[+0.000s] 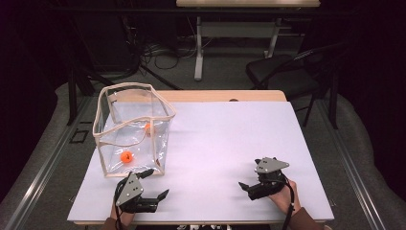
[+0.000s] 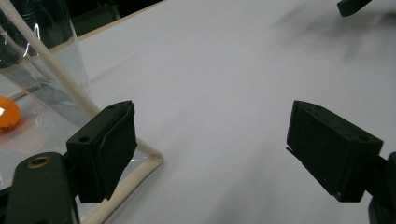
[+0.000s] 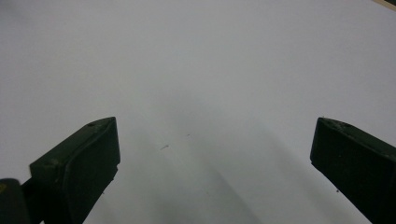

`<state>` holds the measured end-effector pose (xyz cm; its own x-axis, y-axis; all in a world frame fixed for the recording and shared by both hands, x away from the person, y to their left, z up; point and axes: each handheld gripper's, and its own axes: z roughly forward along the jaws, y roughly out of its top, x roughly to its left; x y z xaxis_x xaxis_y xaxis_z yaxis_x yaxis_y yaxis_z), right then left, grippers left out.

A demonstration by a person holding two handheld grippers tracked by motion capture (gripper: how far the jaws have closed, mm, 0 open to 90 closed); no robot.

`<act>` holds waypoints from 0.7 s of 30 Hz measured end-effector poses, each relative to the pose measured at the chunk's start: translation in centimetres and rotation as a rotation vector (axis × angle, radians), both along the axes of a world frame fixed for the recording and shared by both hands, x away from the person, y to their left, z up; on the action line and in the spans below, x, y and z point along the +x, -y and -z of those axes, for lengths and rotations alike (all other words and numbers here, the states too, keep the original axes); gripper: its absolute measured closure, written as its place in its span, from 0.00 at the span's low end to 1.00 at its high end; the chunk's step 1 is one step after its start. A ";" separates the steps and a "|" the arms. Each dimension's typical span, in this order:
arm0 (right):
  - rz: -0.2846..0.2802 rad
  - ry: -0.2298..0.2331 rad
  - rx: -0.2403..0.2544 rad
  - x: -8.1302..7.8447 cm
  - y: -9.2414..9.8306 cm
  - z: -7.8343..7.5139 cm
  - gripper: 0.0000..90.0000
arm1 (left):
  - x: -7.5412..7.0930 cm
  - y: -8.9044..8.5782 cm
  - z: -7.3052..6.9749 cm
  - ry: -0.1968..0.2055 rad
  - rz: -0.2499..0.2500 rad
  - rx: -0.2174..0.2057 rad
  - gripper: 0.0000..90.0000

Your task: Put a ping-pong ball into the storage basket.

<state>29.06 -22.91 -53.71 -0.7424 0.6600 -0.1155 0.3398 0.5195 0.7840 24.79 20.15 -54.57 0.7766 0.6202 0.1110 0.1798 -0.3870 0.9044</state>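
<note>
A clear plastic bag (image 1: 134, 125) with beige trim stands upright and open-topped at the table's left. Two orange balls lie inside it, one near the front (image 1: 126, 156) and one farther back (image 1: 148, 128). My left gripper (image 1: 158, 182) rests open on the white table (image 1: 230, 129) just in front of the bag's near right corner. In the left gripper view its jaws (image 2: 212, 144) are spread wide, the left one close to the bag's trimmed corner (image 2: 70, 88), with an orange ball (image 2: 8, 113) behind the plastic. My right gripper (image 1: 250, 174) sits open at the front right (image 3: 212, 163), nothing between its jaws.
A dark chair (image 1: 282, 72) stands behind the table's far right corner. A second table's legs (image 1: 198, 48) and loose cables (image 1: 163, 55) are on the floor beyond. The right gripper's jaw tip (image 2: 352, 5) pokes into the left gripper view.
</note>
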 end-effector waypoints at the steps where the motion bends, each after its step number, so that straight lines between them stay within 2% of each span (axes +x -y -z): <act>1: 0.003 -0.001 0.002 -0.1 0.1 0.0 0.01 | 0.0 0.0 0.0 0.000 0.000 0.000 0.18; 21: 0.056 0.040 0.006 -2.0 1.4 1.1 0.01 | 0.0 0.0 0.0 0.000 0.002 0.003 0.18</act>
